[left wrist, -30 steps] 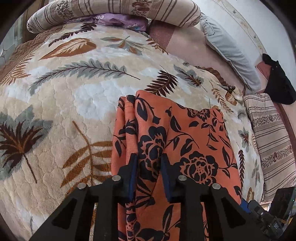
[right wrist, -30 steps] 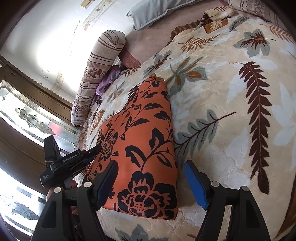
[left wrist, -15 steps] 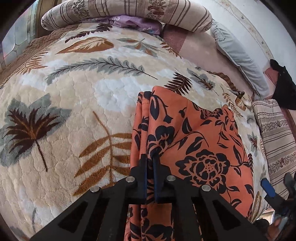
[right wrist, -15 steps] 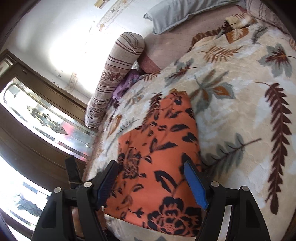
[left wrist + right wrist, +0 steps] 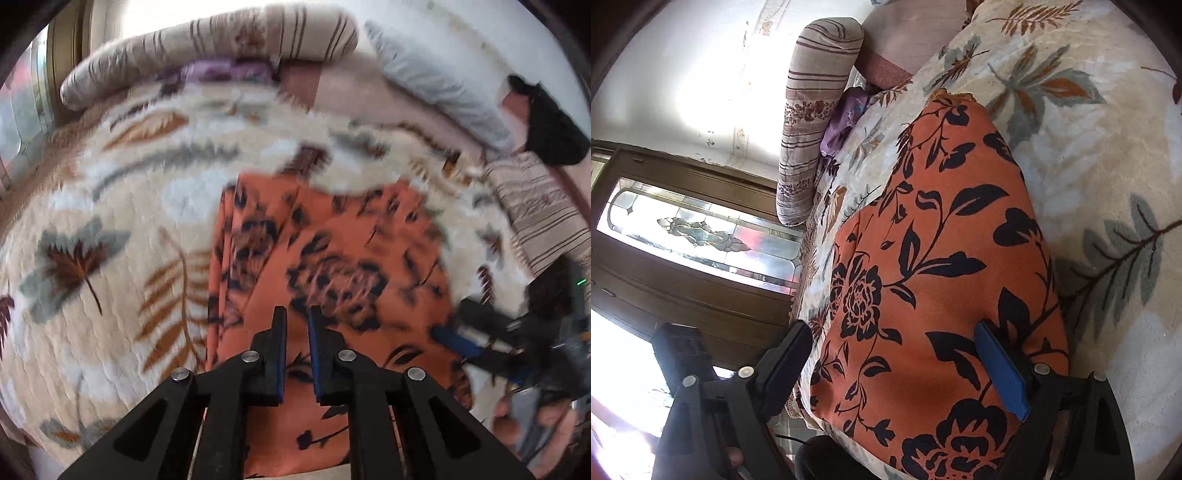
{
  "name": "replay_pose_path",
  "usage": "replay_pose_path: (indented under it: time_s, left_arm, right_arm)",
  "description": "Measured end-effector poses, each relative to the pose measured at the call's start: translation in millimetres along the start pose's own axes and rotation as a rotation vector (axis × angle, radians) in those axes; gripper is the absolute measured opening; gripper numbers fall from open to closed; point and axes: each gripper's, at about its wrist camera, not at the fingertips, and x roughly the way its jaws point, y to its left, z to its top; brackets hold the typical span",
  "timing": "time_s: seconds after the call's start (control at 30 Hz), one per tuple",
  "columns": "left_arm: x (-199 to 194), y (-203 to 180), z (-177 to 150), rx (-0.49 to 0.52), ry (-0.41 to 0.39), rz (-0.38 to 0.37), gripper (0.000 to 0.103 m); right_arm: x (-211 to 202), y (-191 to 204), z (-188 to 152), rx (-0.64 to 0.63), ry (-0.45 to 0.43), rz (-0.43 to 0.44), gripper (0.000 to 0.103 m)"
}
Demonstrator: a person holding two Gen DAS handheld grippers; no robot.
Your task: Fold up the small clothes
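Both tongs sit over the orange floral garment (image 5: 923,258), which lies folded on the leaf-patterned blanket (image 5: 1089,147) of the bed. We see the left tongs (image 5: 296,325) with their jaws opening from a narrow slit; only a thin gap shows between the blue-lined pads, and nothing is pinched in it — the cloth lies beneath the tips, blurred in this view. Our right tongs (image 5: 894,350) are opening too and already stand wide, one finger at the garment's left edge and the other over its right part, with the fabric lying between them and neither pad pressing on it. From the left wrist view the garment (image 5: 332,266) runs away from us as a long folded panel, its left edge showing stacked layers, and the right tongs (image 5: 480,343) come in from the lower right, with a hand (image 5: 535,424) on the handle. At the far end of the bed we see a striped bolster (image 5: 816,110) with a bit of purple cloth (image 5: 842,125) tucked beside it, and a grey pillow (image 5: 443,88) along the wall.
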Motion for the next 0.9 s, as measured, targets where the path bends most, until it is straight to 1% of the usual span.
replay_pose_path:
  time_s: [0.03,0.07,0.1,0.13,0.2,0.23,0.27,0.3,0.33,0.37,0.4,0.43,0.47,0.53,0.63,0.7,0.73,0.8,0.83,0.87,0.9]
  left_arm:
    - [13,7,-9,-0.024,0.011,-0.010,0.011]
    - [8,8,-15,-0.017,-0.044,-0.018,0.011]
    - [5,5,-17,0.008,-0.050,0.002,0.010]
    - [2,2,-18,0.019,-0.057,0.017,0.010]
    - [5,1,-18,0.019,-0.059,0.025,0.010]
    - [6,2,-19,0.015,-0.060,0.021,0.010]
    - [5,3,-18,0.011,-0.060,0.017,0.010]
    - [5,4,-19,0.009,-0.060,0.012,0.010]
    - [5,5,-19,0.007,-0.061,0.007,0.010]
    - [5,5,-20,0.004,-0.062,0.004,0.010]
    - [4,6,-20,0.003,-0.062,0.002,0.010]
    - [3,5,-20,0.002,-0.061,0.001,0.010]
    - [2,5,-20,-0.001,-0.062,-0.003,0.010]
    - [1,8,-21,-0.011,-0.065,-0.018,0.010]
    - [1,10,-23,-0.013,-0.073,-0.026,0.010]
    - [1,11,-23,-0.020,-0.076,-0.036,0.010]
    - [1,12,-23,-0.024,-0.075,-0.041,0.010]
    - [3,14,-23,-0.033,-0.068,-0.047,0.010]
    - [3,14,-23,-0.032,-0.072,-0.046,0.010]
    - [1,14,-24,-0.032,-0.071,-0.049,0.010]
    - [0,14,-24,-0.033,-0.073,-0.053,0.010]
  right_arm:
    - [-5,2,0,-0.012,0.011,-0.009,0.091]
    - [-7,6,2,-0.020,0.030,-0.012,0.091]
    - [-13,9,6,-0.016,0.046,-0.003,0.091]
    - [-22,11,12,-0.006,0.039,0.036,0.092]
    - [-38,17,33,0.010,-0.018,0.119,0.092]
    - [-41,19,45,0.014,-0.042,0.132,0.092]
    - [-41,19,58,0.023,-0.057,0.146,0.092]
    - [-33,14,71,0.052,-0.050,0.170,0.092]
    - [-19,4,82,0.102,-0.020,0.185,0.093]
    - [1,-8,89,0.156,0.027,0.167,0.093]
    - [26,-24,91,0.209,0.095,0.116,0.093]
    - [45,-36,89,0.243,0.142,0.090,0.093]
    - [45,-36,89,0.234,0.123,0.088,0.093]
    - [37,-15,97,0.199,0.127,0.061,0.094]
    - [36,26,111,0.099,0.137,0.143,0.093]
    - [55,42,117,0.066,0.152,0.163,0.093]
    - [73,41,117,0.062,0.182,0.141,0.094]
    - [125,18,106,0.121,0.342,0.030,0.094]
    - [130,18,102,0.081,0.329,-0.006,0.095]
    - [128,29,102,0.052,0.318,-0.016,0.095]
    - [121,38,102,0.050,0.321,-0.015,0.095]
